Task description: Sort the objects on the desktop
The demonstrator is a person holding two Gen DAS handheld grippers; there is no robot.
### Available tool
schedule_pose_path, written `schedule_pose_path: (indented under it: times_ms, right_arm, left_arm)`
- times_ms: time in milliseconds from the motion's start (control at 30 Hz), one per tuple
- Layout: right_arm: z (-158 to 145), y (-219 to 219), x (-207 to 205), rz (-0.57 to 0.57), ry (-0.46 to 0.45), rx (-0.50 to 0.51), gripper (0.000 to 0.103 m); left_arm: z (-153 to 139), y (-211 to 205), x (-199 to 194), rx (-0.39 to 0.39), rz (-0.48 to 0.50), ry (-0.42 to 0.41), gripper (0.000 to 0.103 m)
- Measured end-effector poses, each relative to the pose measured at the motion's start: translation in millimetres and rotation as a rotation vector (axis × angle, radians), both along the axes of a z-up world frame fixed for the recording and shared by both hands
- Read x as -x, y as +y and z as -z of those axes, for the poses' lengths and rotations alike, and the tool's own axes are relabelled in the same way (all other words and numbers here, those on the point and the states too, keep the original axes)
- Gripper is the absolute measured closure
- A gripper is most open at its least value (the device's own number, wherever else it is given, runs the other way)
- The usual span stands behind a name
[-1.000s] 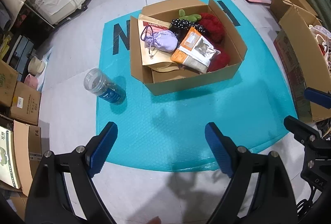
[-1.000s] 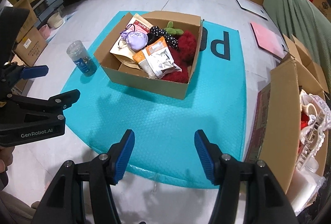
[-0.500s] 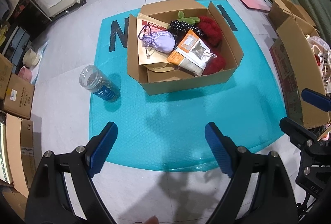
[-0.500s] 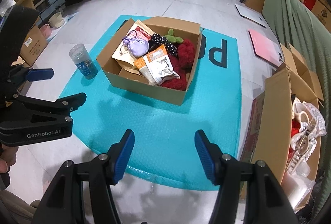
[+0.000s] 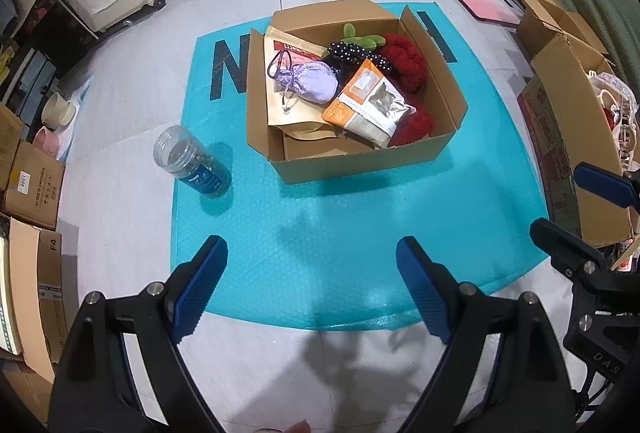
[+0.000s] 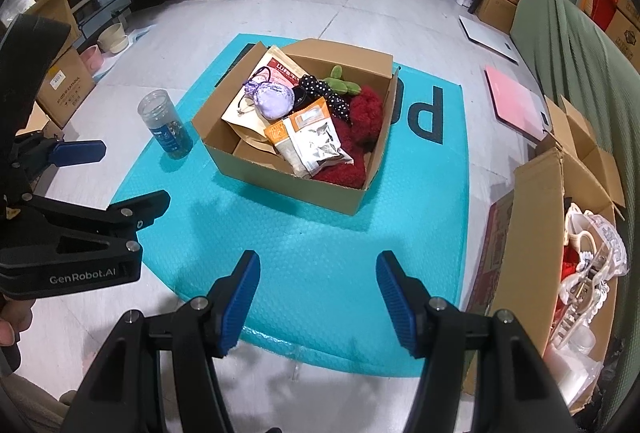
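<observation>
Left gripper (image 5: 312,289): I hold it spread wide, empty, above the teal mat's (image 5: 360,233) near edge.
Right gripper (image 6: 318,293): spread too, gripping nothing.
Cardboard box (image 5: 368,165): mid-mat, holding a lilac pouch (image 5: 314,87), an orange snack bag (image 5: 368,105) and red fluff (image 5: 404,61).
Jar (image 5: 192,163): upright, left of the box, apart from it.

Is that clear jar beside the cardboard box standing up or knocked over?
Standing up. The jar rests on its base on the teal mat, top upward, apart from the box.
</observation>
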State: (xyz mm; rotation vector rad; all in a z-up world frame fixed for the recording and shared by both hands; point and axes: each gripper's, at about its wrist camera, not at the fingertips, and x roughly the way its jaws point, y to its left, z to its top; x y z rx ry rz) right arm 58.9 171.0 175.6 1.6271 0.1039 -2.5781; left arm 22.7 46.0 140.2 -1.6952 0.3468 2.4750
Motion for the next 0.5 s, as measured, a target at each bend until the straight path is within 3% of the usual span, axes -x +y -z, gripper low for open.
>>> schedule_pose_path:
  times_ms: [500]
  right_arm:
    - [0.9,-3.0,5.3,-0.006,-0.004,0.002,0.042]
  left_arm:
    - [1.6,-0.5,-1.2,-0.004,-0.005,-0.008,0.017]
